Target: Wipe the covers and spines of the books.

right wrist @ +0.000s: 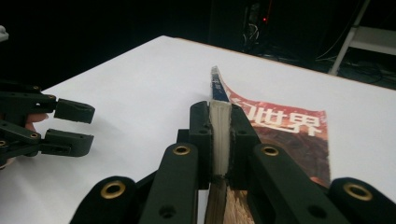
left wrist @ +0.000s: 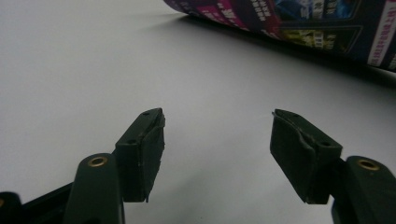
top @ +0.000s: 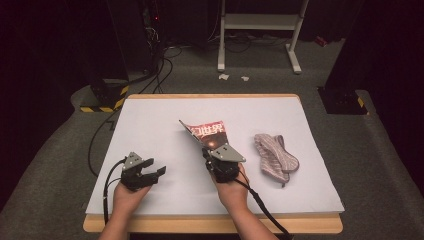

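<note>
A red-covered magazine is tilted up off the white table, its far right part still low on the table. My right gripper is shut on the magazine's near edge; in the right gripper view the white page block is clamped between both pads. My left gripper rests low at the table's left front, open, with nothing between its fingers. Its view looks under the raised magazine from the side. The left gripper also shows at the left of the right gripper view.
A striped cloth pouch lies on the table to the right of the magazine. Beyond the table's far edge stand a white frame and dark equipment with cables on the floor.
</note>
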